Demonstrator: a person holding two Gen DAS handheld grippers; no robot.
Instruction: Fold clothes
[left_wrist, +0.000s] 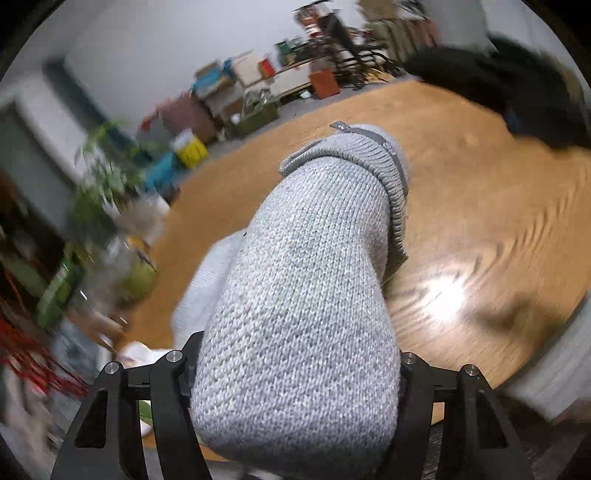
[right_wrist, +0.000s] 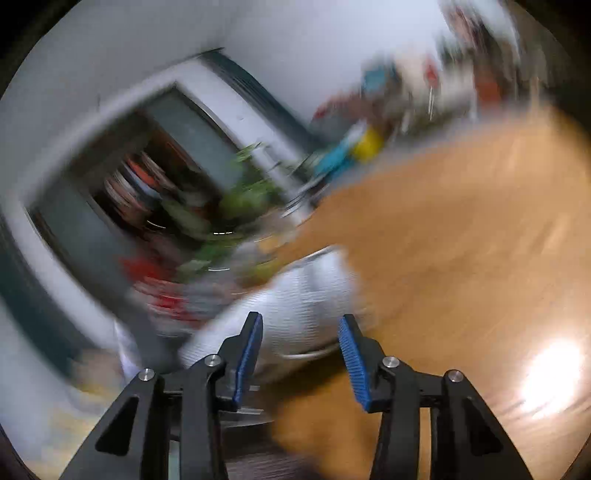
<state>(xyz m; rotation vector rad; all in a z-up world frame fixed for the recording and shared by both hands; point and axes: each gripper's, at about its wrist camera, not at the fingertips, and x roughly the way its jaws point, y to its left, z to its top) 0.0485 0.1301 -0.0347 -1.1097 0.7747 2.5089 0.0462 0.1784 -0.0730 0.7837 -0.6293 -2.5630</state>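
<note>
Because a fold needs one edge carried over, the left gripper (left_wrist: 295, 384) pinches a thick grey rib-cuffed knitted sweater (left_wrist: 310, 280) between its fingers, the soft, nubbly roll stretching ahead onto the glossy round wooden table (left_wrist: 480, 206). Spread and holding nothing, the right gripper (right_wrist: 301, 360) hovers, blue ridged pads (right_wrist: 248, 363) framing blurred pale cloth (right_wrist: 306, 291) beyond.

So the knit sweater (left_wrist: 303, 280) is sitting bunched between the left gripper (left_wrist: 295, 373) fingers and stretching away over the wooden table (left_wrist: 461, 206), collar end farthest out. A dark garment (left_wrist: 517, 92) is lying at the table's far right edge. Off the table's left side a houseplant (left_wrist: 107, 166) is standing, with boxes (left_wrist: 221, 85) piling up behind along the wall. In the right wrist view, the right gripper (right_wrist: 301, 360) is hovering above a pale garment (right_wrist: 295, 310) at the table's left edge.
</note>
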